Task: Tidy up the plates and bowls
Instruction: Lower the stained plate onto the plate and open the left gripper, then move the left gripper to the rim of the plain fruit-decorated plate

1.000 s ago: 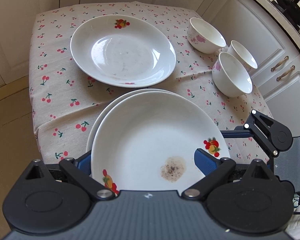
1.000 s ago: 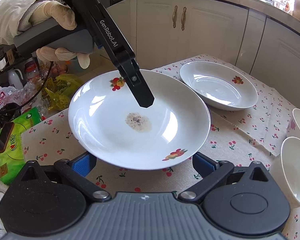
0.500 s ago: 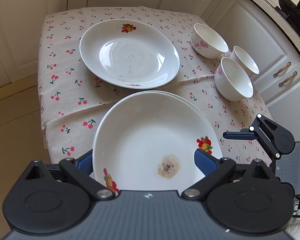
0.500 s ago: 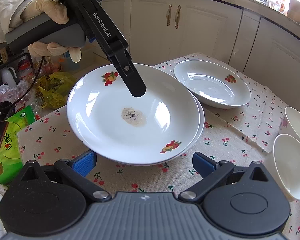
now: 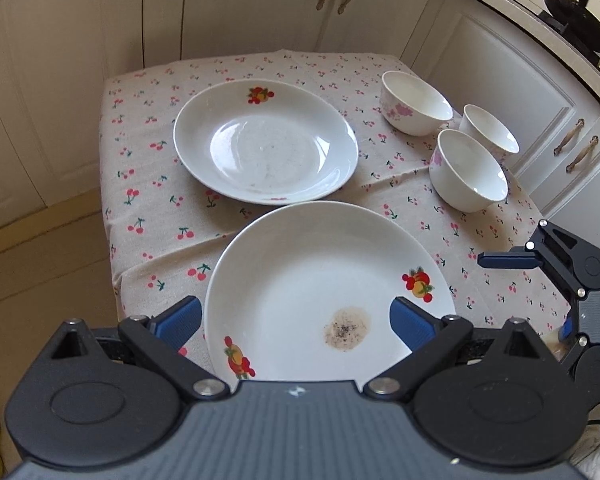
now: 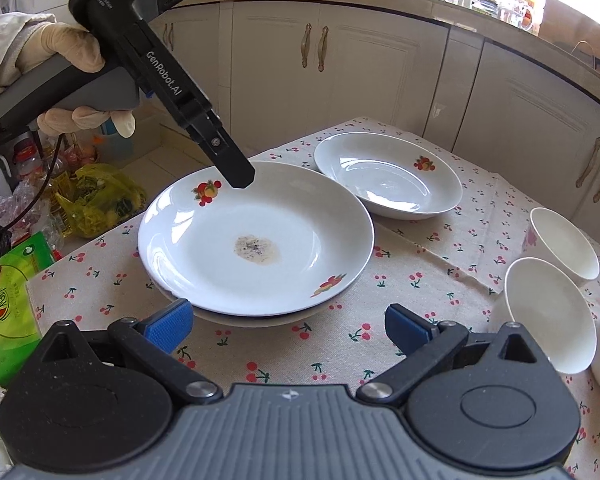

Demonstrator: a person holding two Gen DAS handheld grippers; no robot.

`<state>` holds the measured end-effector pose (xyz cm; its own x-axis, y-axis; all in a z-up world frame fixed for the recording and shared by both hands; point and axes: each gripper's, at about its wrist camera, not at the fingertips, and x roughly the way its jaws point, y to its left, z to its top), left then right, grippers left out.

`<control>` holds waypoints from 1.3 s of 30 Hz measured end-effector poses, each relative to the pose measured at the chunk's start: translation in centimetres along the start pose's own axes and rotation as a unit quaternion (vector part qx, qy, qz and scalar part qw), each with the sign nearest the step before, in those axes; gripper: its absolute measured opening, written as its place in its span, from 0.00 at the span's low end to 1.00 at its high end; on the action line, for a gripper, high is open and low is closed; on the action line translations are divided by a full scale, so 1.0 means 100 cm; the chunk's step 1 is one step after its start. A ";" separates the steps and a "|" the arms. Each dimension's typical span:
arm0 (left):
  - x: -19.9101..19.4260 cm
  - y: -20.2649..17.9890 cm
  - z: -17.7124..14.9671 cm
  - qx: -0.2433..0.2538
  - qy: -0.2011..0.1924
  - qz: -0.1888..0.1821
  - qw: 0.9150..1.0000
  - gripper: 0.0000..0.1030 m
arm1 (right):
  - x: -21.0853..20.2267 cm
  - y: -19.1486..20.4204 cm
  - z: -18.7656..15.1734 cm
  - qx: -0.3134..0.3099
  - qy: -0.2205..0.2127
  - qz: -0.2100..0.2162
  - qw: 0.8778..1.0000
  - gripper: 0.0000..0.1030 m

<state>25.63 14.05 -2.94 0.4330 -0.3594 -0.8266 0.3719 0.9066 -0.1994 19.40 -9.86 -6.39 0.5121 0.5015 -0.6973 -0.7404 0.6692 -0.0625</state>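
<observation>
In the left wrist view the left gripper hangs with its blue-padded jaws spread wide, nothing between them, above the near edge of a white shallow porcelain plate with fruit decals and a brown speckled stain; the blue pads sit either side of the plate's rim without visibly pressing it. That stained plate lies on the cherry-print beige tablecloth at the near part of the table. Farther back rests a second white shallow plate with one fruit decal, apart from the stained one. To the right stand three white porcelain bowls with pink flower prints, clustered close together. At the right edge the right gripper shows one dark finger over the cloth. In the right wrist view the right gripper is likewise spread open and empty, its blue pads just short of the stained plate, which sits on top of another white plate; only a sliver of that lower plate's rim shows beneath. The black finger of the left gripper hovers over the far rim, and its body reads "GenRobot.AI" and "DAS", with smaller print too fine to read. A gloved hand grips its grey handle. At the left lies a green carton with red lettering that cannot be made out.
</observation>
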 end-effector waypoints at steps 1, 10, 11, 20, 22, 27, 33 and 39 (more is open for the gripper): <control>-0.002 -0.004 -0.001 0.009 -0.009 0.005 1.000 0.97 | -0.001 -0.001 0.000 -0.001 -0.001 -0.007 1.000 1.00; -0.013 -0.032 -0.016 0.037 -0.050 -0.007 0.998 0.97 | -0.008 -0.003 -0.002 0.013 0.008 -0.050 0.999 1.00; -0.014 -0.034 -0.017 0.039 -0.054 -0.010 0.998 0.97 | -0.010 -0.003 -0.001 0.012 0.006 -0.054 0.998 1.00; -0.028 -0.053 -0.022 0.055 -0.082 -0.022 0.995 0.97 | -0.024 -0.010 0.009 0.005 -0.008 -0.092 0.996 1.00; -0.029 -0.055 -0.021 0.055 -0.087 -0.021 0.994 0.97 | -0.028 -0.015 0.012 0.008 -0.017 -0.095 0.995 1.00; -0.028 -0.055 -0.014 0.052 -0.100 -0.012 0.994 0.97 | -0.032 -0.030 0.020 -0.004 -0.033 -0.105 0.994 1.00; -0.014 -0.044 0.004 0.054 -0.106 0.020 0.993 0.97 | -0.018 -0.052 0.034 -0.017 -0.032 -0.100 0.994 1.00; 0.005 -0.025 0.030 0.053 -0.106 0.034 0.992 0.97 | 0.006 -0.078 0.052 -0.027 -0.021 -0.071 0.997 1.00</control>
<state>27.34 10.96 -1.25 0.6193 -0.3468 -0.7044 0.4150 0.9062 -0.0813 27.73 -11.92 -2.67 0.6303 0.4272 -0.6482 -0.6812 0.7049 -0.1978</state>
